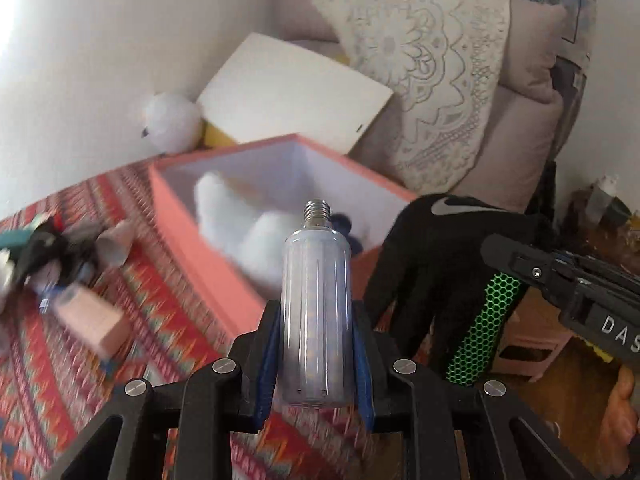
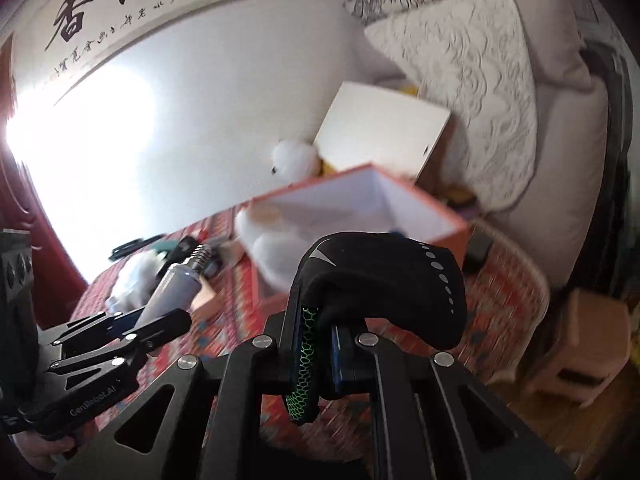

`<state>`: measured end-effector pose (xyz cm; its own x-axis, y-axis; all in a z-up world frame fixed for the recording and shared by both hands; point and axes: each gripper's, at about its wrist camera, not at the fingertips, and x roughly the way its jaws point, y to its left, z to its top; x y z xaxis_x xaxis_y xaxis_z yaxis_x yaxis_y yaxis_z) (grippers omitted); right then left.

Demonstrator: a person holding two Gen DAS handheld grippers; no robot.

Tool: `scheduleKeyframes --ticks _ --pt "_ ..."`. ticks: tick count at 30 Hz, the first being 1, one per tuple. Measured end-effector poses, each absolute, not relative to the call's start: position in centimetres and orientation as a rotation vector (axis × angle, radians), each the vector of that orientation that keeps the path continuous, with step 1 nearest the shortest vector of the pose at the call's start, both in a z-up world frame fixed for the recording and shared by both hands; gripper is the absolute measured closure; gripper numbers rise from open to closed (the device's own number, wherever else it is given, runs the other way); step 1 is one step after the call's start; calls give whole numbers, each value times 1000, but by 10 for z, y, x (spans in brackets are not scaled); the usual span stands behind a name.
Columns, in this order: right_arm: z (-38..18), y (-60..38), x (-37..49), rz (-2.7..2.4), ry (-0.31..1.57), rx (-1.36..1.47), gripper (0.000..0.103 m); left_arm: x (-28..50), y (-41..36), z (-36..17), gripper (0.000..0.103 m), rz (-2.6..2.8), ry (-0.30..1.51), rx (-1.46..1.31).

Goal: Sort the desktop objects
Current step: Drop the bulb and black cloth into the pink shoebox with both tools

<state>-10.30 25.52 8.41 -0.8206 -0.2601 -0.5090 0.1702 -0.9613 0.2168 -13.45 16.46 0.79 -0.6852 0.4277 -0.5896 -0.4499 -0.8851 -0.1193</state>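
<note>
My left gripper [image 1: 316, 320] is shut on a white cylindrical LED bulb [image 1: 316, 300], its screw base pointing away from me toward the open pink box [image 1: 192, 256]. In the right wrist view the same bulb [image 2: 172, 288] and left gripper [image 2: 140, 324] show at lower left. My right gripper [image 2: 316, 320] is shut on a black glove [image 2: 384, 280] with a green honeycomb strip; the glove folds over the fingers. In the left wrist view that glove [image 1: 432, 276] hangs to the right of the bulb, held by the right gripper [image 1: 504, 256]. White fluffy things [image 1: 244, 224] lie inside the box.
The pink box stands on a red patterned cloth [image 1: 168, 320]. A heap of small objects [image 1: 52, 260] and a small pink carton [image 1: 96, 324] lie left of it. Behind are a white lid [image 1: 292, 92], a white plush ball [image 1: 172, 120] and cushions [image 1: 436, 80]. A pink stool [image 2: 580, 348] stands lower right.
</note>
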Motion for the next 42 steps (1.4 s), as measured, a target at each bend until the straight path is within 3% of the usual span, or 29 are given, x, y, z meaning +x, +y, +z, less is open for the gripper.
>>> scheduleKeyframes --ticks 6,13,19,20,22,23,25,27,29,33,42 --pt "89 257 -173 -2803 -167 814 91 -195 201 7 78 2484 82 -900" --pt "73 258 -262 -2755 -139 911 91 -293 224 -48 77 2376 58 -1175" --pt "62 263 -332 -2738 -102 946 92 -390 235 -44 75 2494 124 -1200" --pt "60 264 -344 -2736 -99 953 92 -406 233 -44 72 2517 101 -1210" --pt "57 268 -372 -2721 -121 966 91 -436 227 -40 35 2534 15 -1253" --pt "55 268 -388 -2702 -126 985 85 -446 225 -38 12 2526 -32 -1266" --pt "51 265 -410 -2699 -87 1033 75 -453 219 -31 12 2522 -101 -1252" --pt "49 265 -420 -2744 -51 1044 38 -453 211 -26 6 2553 -116 -1237" --pt "51 267 -422 -2772 -48 1028 28 -449 202 -26 5 2538 -152 -1247" --pt "54 274 -402 -2752 -129 1053 28 -420 172 -30 5 2514 -240 -1288" --pt "70 248 -288 -2708 -137 1041 22 -284 87 -34 5 2613 -228 -1253"
